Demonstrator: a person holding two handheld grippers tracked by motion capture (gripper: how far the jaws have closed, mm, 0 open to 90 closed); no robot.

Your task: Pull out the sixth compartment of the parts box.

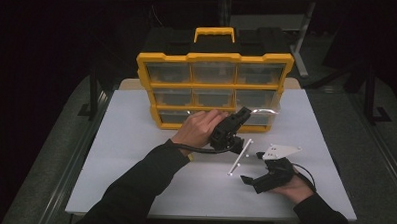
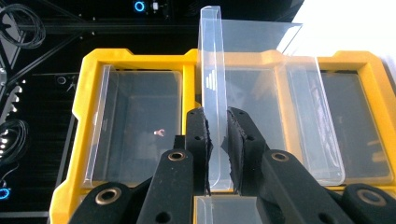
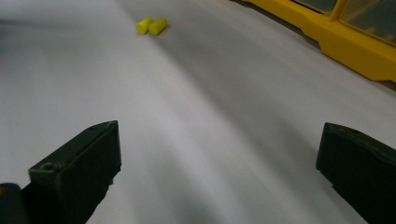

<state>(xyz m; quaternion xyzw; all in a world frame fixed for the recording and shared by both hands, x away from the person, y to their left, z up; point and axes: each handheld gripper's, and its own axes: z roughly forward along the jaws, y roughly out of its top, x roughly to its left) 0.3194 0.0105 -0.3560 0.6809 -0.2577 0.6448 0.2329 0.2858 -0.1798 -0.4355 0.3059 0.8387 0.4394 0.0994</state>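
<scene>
The left gripper (image 2: 218, 140) is clenched on the front wall of a clear plastic drawer (image 2: 261, 116), which sticks out of the yellow organizer (image 1: 213, 87) at its bottom-right slot, at about 1 o'clock from the left hand (image 1: 198, 128). The right gripper (image 1: 264, 177) rests low over the white table (image 1: 135, 155) at about 5 o'clock from the organizer, jaws spread wide and released, nothing between them. 2 small yellow cylinders (image 3: 152, 25) lie touching on the table at 11 o'clock in the right gripper view.
</scene>
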